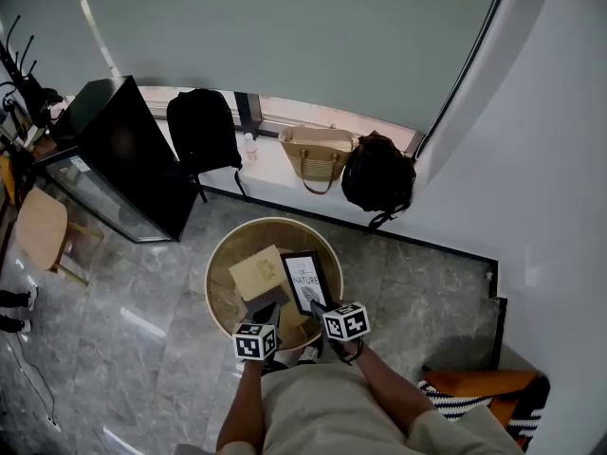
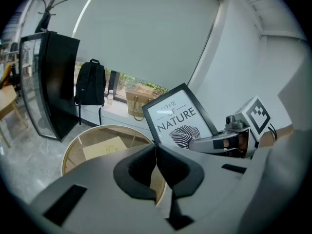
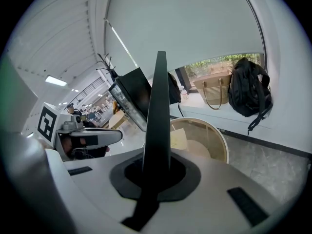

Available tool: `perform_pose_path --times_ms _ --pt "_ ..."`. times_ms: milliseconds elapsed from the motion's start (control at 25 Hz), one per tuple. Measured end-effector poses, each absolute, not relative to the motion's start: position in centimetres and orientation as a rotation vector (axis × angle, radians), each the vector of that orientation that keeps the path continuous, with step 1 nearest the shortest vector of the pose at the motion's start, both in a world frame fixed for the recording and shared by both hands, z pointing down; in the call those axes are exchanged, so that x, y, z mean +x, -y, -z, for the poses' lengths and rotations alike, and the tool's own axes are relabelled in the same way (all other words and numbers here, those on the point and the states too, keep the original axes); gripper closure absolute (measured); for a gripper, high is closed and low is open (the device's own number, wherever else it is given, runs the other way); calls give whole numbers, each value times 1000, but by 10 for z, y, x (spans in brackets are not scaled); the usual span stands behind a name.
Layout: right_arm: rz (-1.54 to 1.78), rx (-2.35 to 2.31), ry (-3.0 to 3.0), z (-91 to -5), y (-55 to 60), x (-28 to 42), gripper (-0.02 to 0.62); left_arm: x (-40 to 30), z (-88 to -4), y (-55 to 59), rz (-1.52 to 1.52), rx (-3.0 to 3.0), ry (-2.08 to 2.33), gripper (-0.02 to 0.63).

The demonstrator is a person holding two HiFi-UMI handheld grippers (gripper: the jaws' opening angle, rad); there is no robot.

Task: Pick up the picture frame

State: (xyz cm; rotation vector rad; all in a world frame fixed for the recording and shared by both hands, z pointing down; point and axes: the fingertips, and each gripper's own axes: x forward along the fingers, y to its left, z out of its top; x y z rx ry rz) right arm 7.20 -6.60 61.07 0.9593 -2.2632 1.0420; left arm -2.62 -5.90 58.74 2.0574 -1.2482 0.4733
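Right gripper (image 3: 156, 172) clamps one thin edge of the black rectangular picture frame (image 3: 158, 111) above the round wooden table (image 3: 223, 143); such an edge grip could let it pivot loose. Left gripper (image 2: 156, 149) is closed, empty.

Black picture frame (image 1: 305, 281); "NATURE" leaf print; tilted, lifted

Picture frame (image 1: 306, 281) being held over round table (image 1: 275, 222), right of flat box (image 1: 258, 273). Bags (image 1: 316, 154) being kept on ledge (image 1: 270, 166) behind table, cabinet (image 1: 123, 159) left.
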Motion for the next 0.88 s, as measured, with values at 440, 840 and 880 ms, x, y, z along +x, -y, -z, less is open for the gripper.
perform_pose_path --times_ms 440,840,880 --pt "-1056 947 2265 -615 58 72 555 -19 -593 49 -546 2100 1220 586" --pt "-1038 946 2277 -611 51 71 555 -23 -588 44 -555 2108 1219 586" --pt "-1041 956 2277 -610 51 72 555 -23 -587 44 -552 2107 1219 586"
